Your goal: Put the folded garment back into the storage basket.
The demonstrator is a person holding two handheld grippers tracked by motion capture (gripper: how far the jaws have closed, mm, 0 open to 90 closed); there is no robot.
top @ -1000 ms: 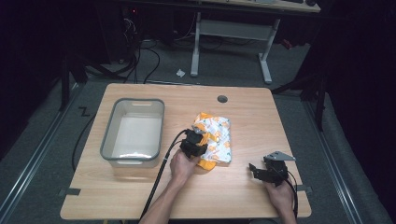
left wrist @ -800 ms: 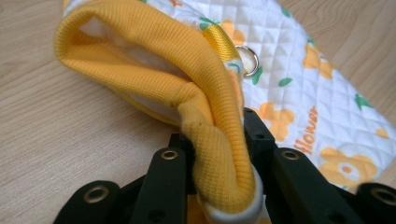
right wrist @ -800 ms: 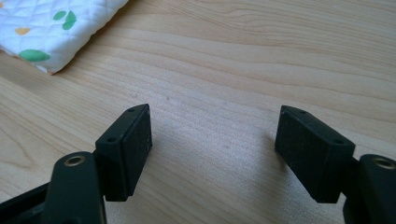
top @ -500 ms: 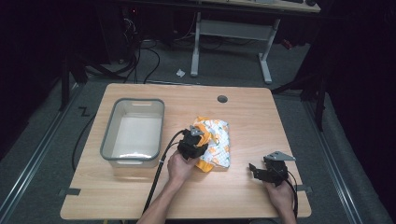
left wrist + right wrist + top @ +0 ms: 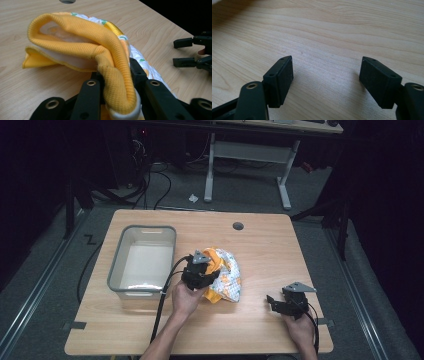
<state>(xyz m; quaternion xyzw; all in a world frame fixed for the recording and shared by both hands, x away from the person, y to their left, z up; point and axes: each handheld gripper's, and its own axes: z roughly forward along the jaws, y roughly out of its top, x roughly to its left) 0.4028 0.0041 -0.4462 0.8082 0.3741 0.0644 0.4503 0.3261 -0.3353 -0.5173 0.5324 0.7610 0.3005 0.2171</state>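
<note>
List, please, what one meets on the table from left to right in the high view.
Grey plastic bin → left gripper, shut on the orange edge of the garment → orange and white patterned garment → right gripper, open above bare wood.

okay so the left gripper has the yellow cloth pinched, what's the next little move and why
Probably carry it left toward the clear plastic bin. The left gripper is clamped on the ribbed orange-yellow cuff of the printed garment, one end lifted off the wooden table; the right gripper rests open and apart.
</note>
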